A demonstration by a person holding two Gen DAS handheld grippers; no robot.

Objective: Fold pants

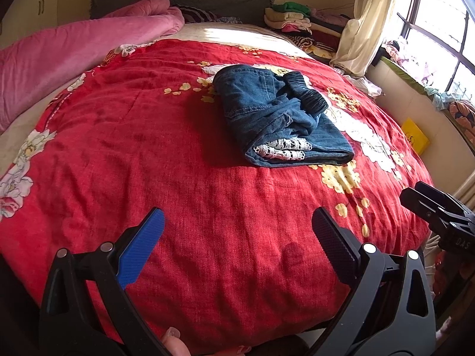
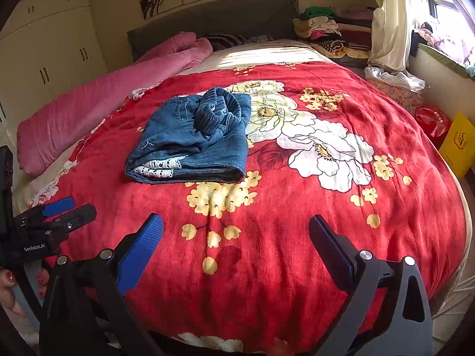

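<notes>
**Folded denim on the bed, both tools standing clear**

We find the dark blue denim pants [image 1: 282, 115] folded into a compact rectangular bundle on the red floral bedspread [image 1: 184, 195], towards the middle of the bed; the elastic waistband lies bunched on top and a strip of white lace shows at the near folded edge. The left gripper [image 1: 237, 228] hovers near the foot of the bed with its jaws spread wide and nothing between them; the right gripper [image 2: 236, 231] is likewise spread and empty — both well apart from the bundle. A rolled pink plush quilt [image 2: 98, 109] lies along the bed's left side; a stack of folded clothes [image 2: 326, 29] sits beside the grey headboard [image 2: 213, 17].
</notes>
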